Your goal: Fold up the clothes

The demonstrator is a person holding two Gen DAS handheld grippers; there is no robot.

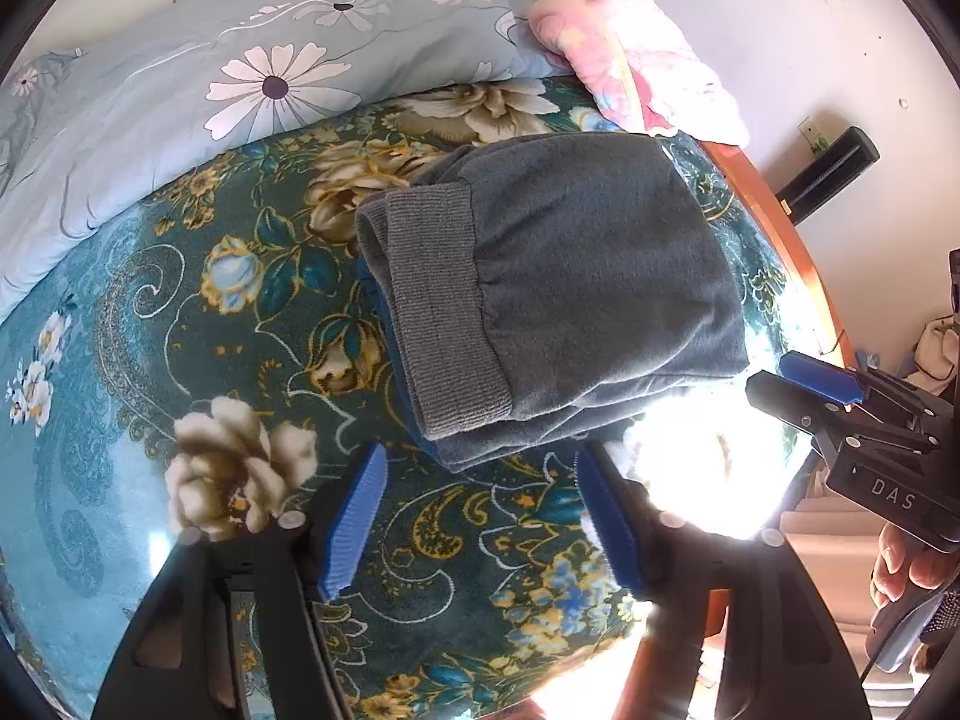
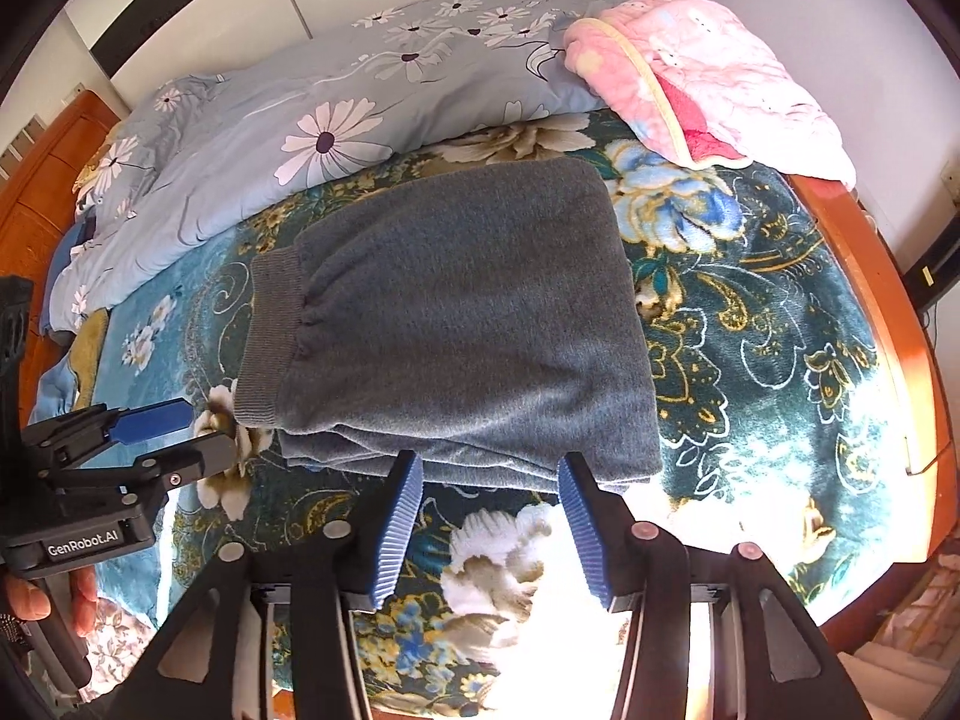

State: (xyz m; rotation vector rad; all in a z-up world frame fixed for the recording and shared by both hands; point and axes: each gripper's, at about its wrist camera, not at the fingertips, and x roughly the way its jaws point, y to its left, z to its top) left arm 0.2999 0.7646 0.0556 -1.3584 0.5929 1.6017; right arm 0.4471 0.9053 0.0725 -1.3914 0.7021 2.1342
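The grey garment lies folded into a compact stack on the teal floral blanket, at the centre of the right wrist view and toward 1 o'clock of centre in the left wrist view. Its ribbed cuff band faces 9 o'clock; a strip of blue fabric shows beneath that edge.

The left gripper stands at 6 o'clock below the stack, blue pads spread apart, only blanket between them. No contact with the garment is visible. The right gripper sits at 6 o'clock in its own view, pads likewise parted; their tips appear just at the near edge of the stack, nothing clamped. Whether the tips touch the cloth cannot be told.

Surroundings: a pale blue daisy-print quilt is bunched along the blanket from 9 to 12 o'clock, close behind the garment but not touching it. A pink padded item rests at 1 o'clock, apart from the stack. The orange wooden bed frame borders the blanket at 3 o'clock. A dark upright object stands by the wall at 2 o'clock in the left view. Strong sunlight washes out the blanket near 5 o'clock. Nothing lies between either gripper and the garment.
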